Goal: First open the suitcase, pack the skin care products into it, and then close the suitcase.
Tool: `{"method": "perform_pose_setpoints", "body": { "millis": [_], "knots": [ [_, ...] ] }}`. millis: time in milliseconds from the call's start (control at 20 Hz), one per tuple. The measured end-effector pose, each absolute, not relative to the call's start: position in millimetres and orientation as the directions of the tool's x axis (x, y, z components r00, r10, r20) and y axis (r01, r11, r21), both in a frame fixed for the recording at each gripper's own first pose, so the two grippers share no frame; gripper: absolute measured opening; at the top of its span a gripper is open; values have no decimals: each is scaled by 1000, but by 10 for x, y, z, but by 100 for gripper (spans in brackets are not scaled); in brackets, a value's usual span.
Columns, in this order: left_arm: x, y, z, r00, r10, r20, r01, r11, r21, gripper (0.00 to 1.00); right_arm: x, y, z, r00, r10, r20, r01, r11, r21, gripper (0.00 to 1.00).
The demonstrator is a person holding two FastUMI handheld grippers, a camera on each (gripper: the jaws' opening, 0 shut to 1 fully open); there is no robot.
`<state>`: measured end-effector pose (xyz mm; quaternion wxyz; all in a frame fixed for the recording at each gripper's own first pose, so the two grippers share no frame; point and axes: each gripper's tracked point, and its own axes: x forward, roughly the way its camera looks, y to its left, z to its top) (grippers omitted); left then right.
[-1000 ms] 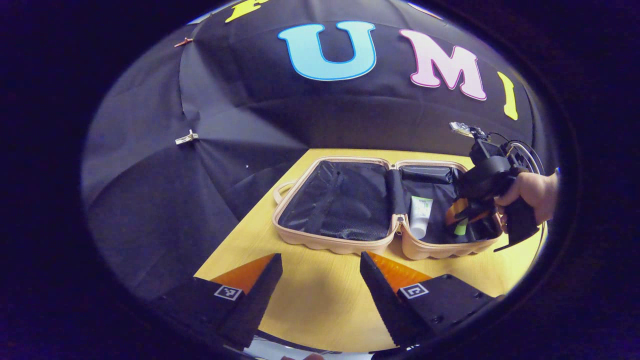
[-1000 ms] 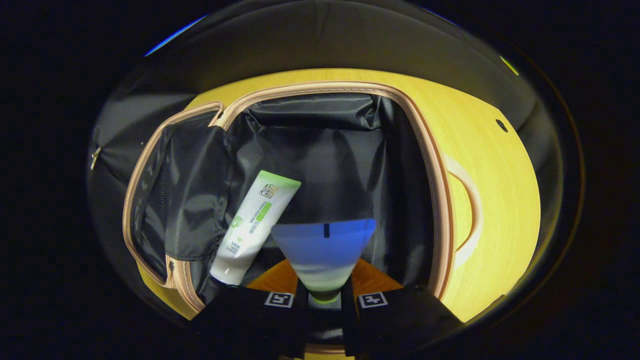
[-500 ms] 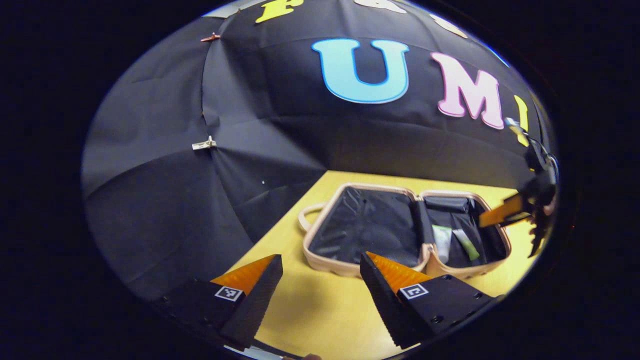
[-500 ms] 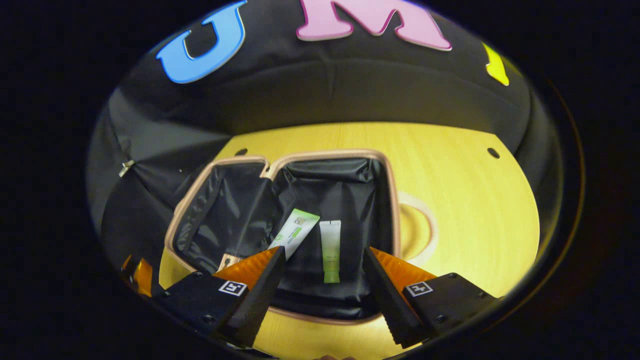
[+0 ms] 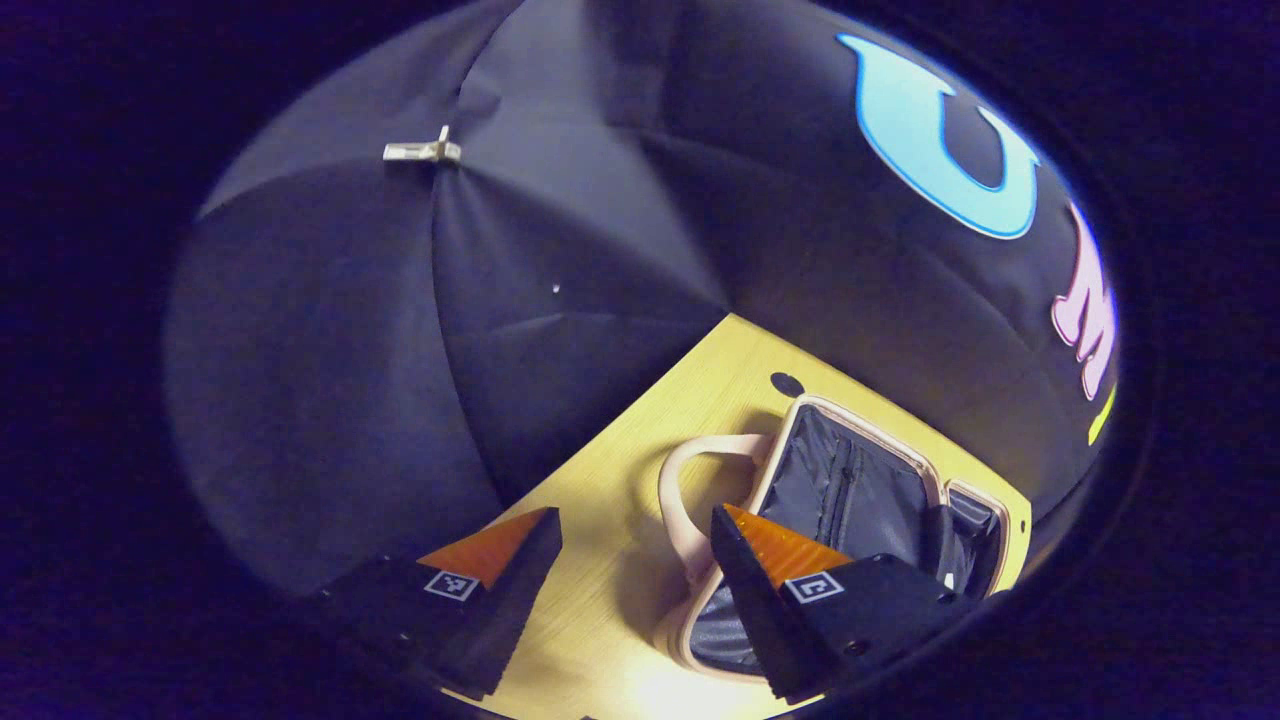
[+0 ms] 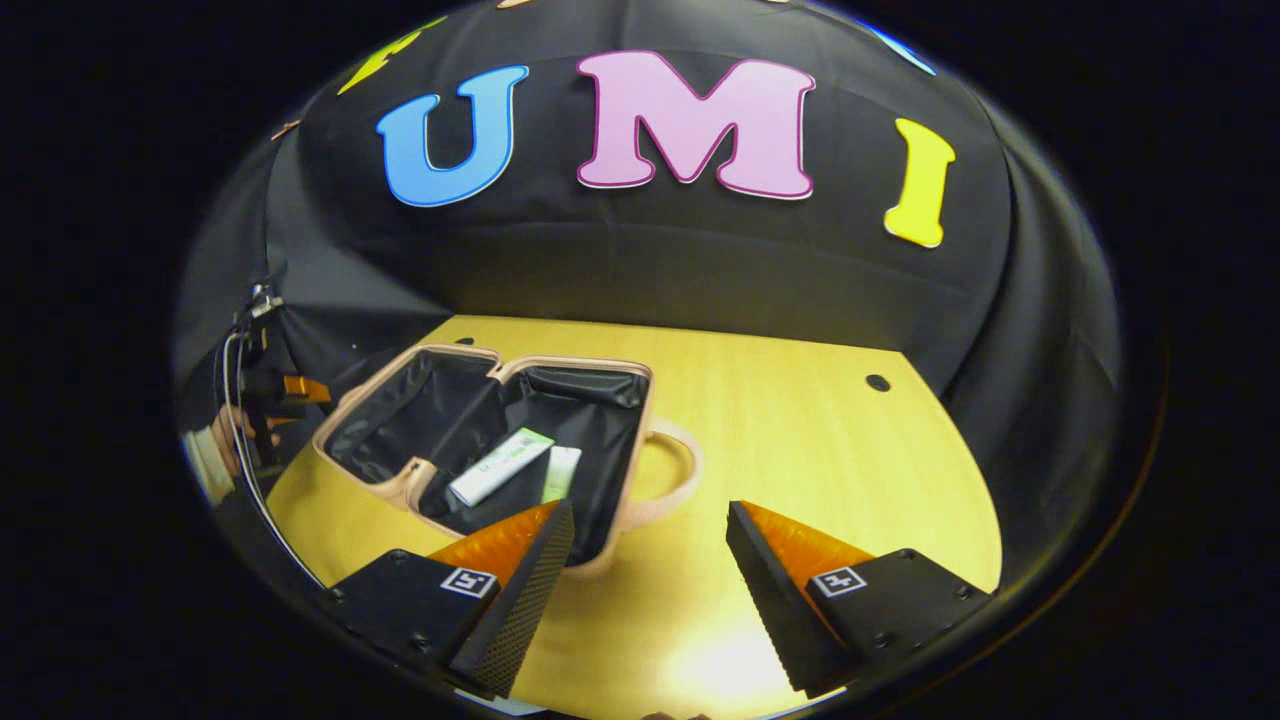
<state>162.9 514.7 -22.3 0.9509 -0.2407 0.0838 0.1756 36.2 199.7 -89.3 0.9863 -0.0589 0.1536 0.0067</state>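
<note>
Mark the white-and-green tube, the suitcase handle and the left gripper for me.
white-and-green tube point(image 6: 497, 468): right gripper view, middle of its body.
suitcase handle point(image 5: 672, 478): left gripper view, top of the loop.
left gripper point(image 5: 633, 540): left gripper view, midway between its fingertips.

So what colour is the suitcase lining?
Black, inside the suitcase with its pale pink shell; clearest in the right gripper view.
</note>
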Motion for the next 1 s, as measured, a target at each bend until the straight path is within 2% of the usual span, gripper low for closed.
{"method": "perform_pose_setpoints", "body": {
  "millis": [150, 200, 350, 450, 500, 650, 700, 850, 900, 1000],
  "knots": [
    [1980, 5209, -234, 933, 245, -262, -352, 769, -534, 90, 125, 1813, -1120, 922, -35, -386, -12, 993, -119, 98],
    [2072, 5226, -264, 935, 219, -280, -346, 738, -579, 83, 95, 1756, -1131, 916, -48, -399, 4, 994, -110, 98],
    [2292, 5141, -407, 936, 103, -336, -318, 656, -685, 70, 17, 1660, -1130, 908, -70, -414, 48, 997, -64, 98],
    [2360, 5118, -460, 934, 70, -351, -311, 640, -702, 56, 14, 1591, -1064, 912, -83, -401, 64, 996, -59, 98],
    [2351, 5123, -447, 936, 56, -348, -301, 642, -705, 55, 14, 1543, -1035, 914, -92, -394, 72, 995, -63, 98],
    [2387, 5084, -461, 932, 59, -357, -307, 652, -693, 18, -3, 1451, -972, 920, -103, -379, 87, 994, -59, 98],
    [2319, 5085, -408, 932, 69, -355, -308, 667, -678, 19, -5, 1416, -981, 918, -109, -381, 92, 994, -62, 98],
    [2186, 5060, -250, 920, 142, -365, -345, 735, -584, 13, -7, 1309, -949, 920, -126, -371, 107, 992, -72, 98],
    [2184, 5032, -160, 919, 174, -354, -352, 765, -539, 14, -7, 1301, -916, 923, -123, -364, 106, 992, -67, 98],
    [2043, 4975, 159, 925, 238, -298, -353, 829, -434, 10, 0, 1265, -827, 932, -119, -343, 106, 993, -59, 98]
  ]
}}
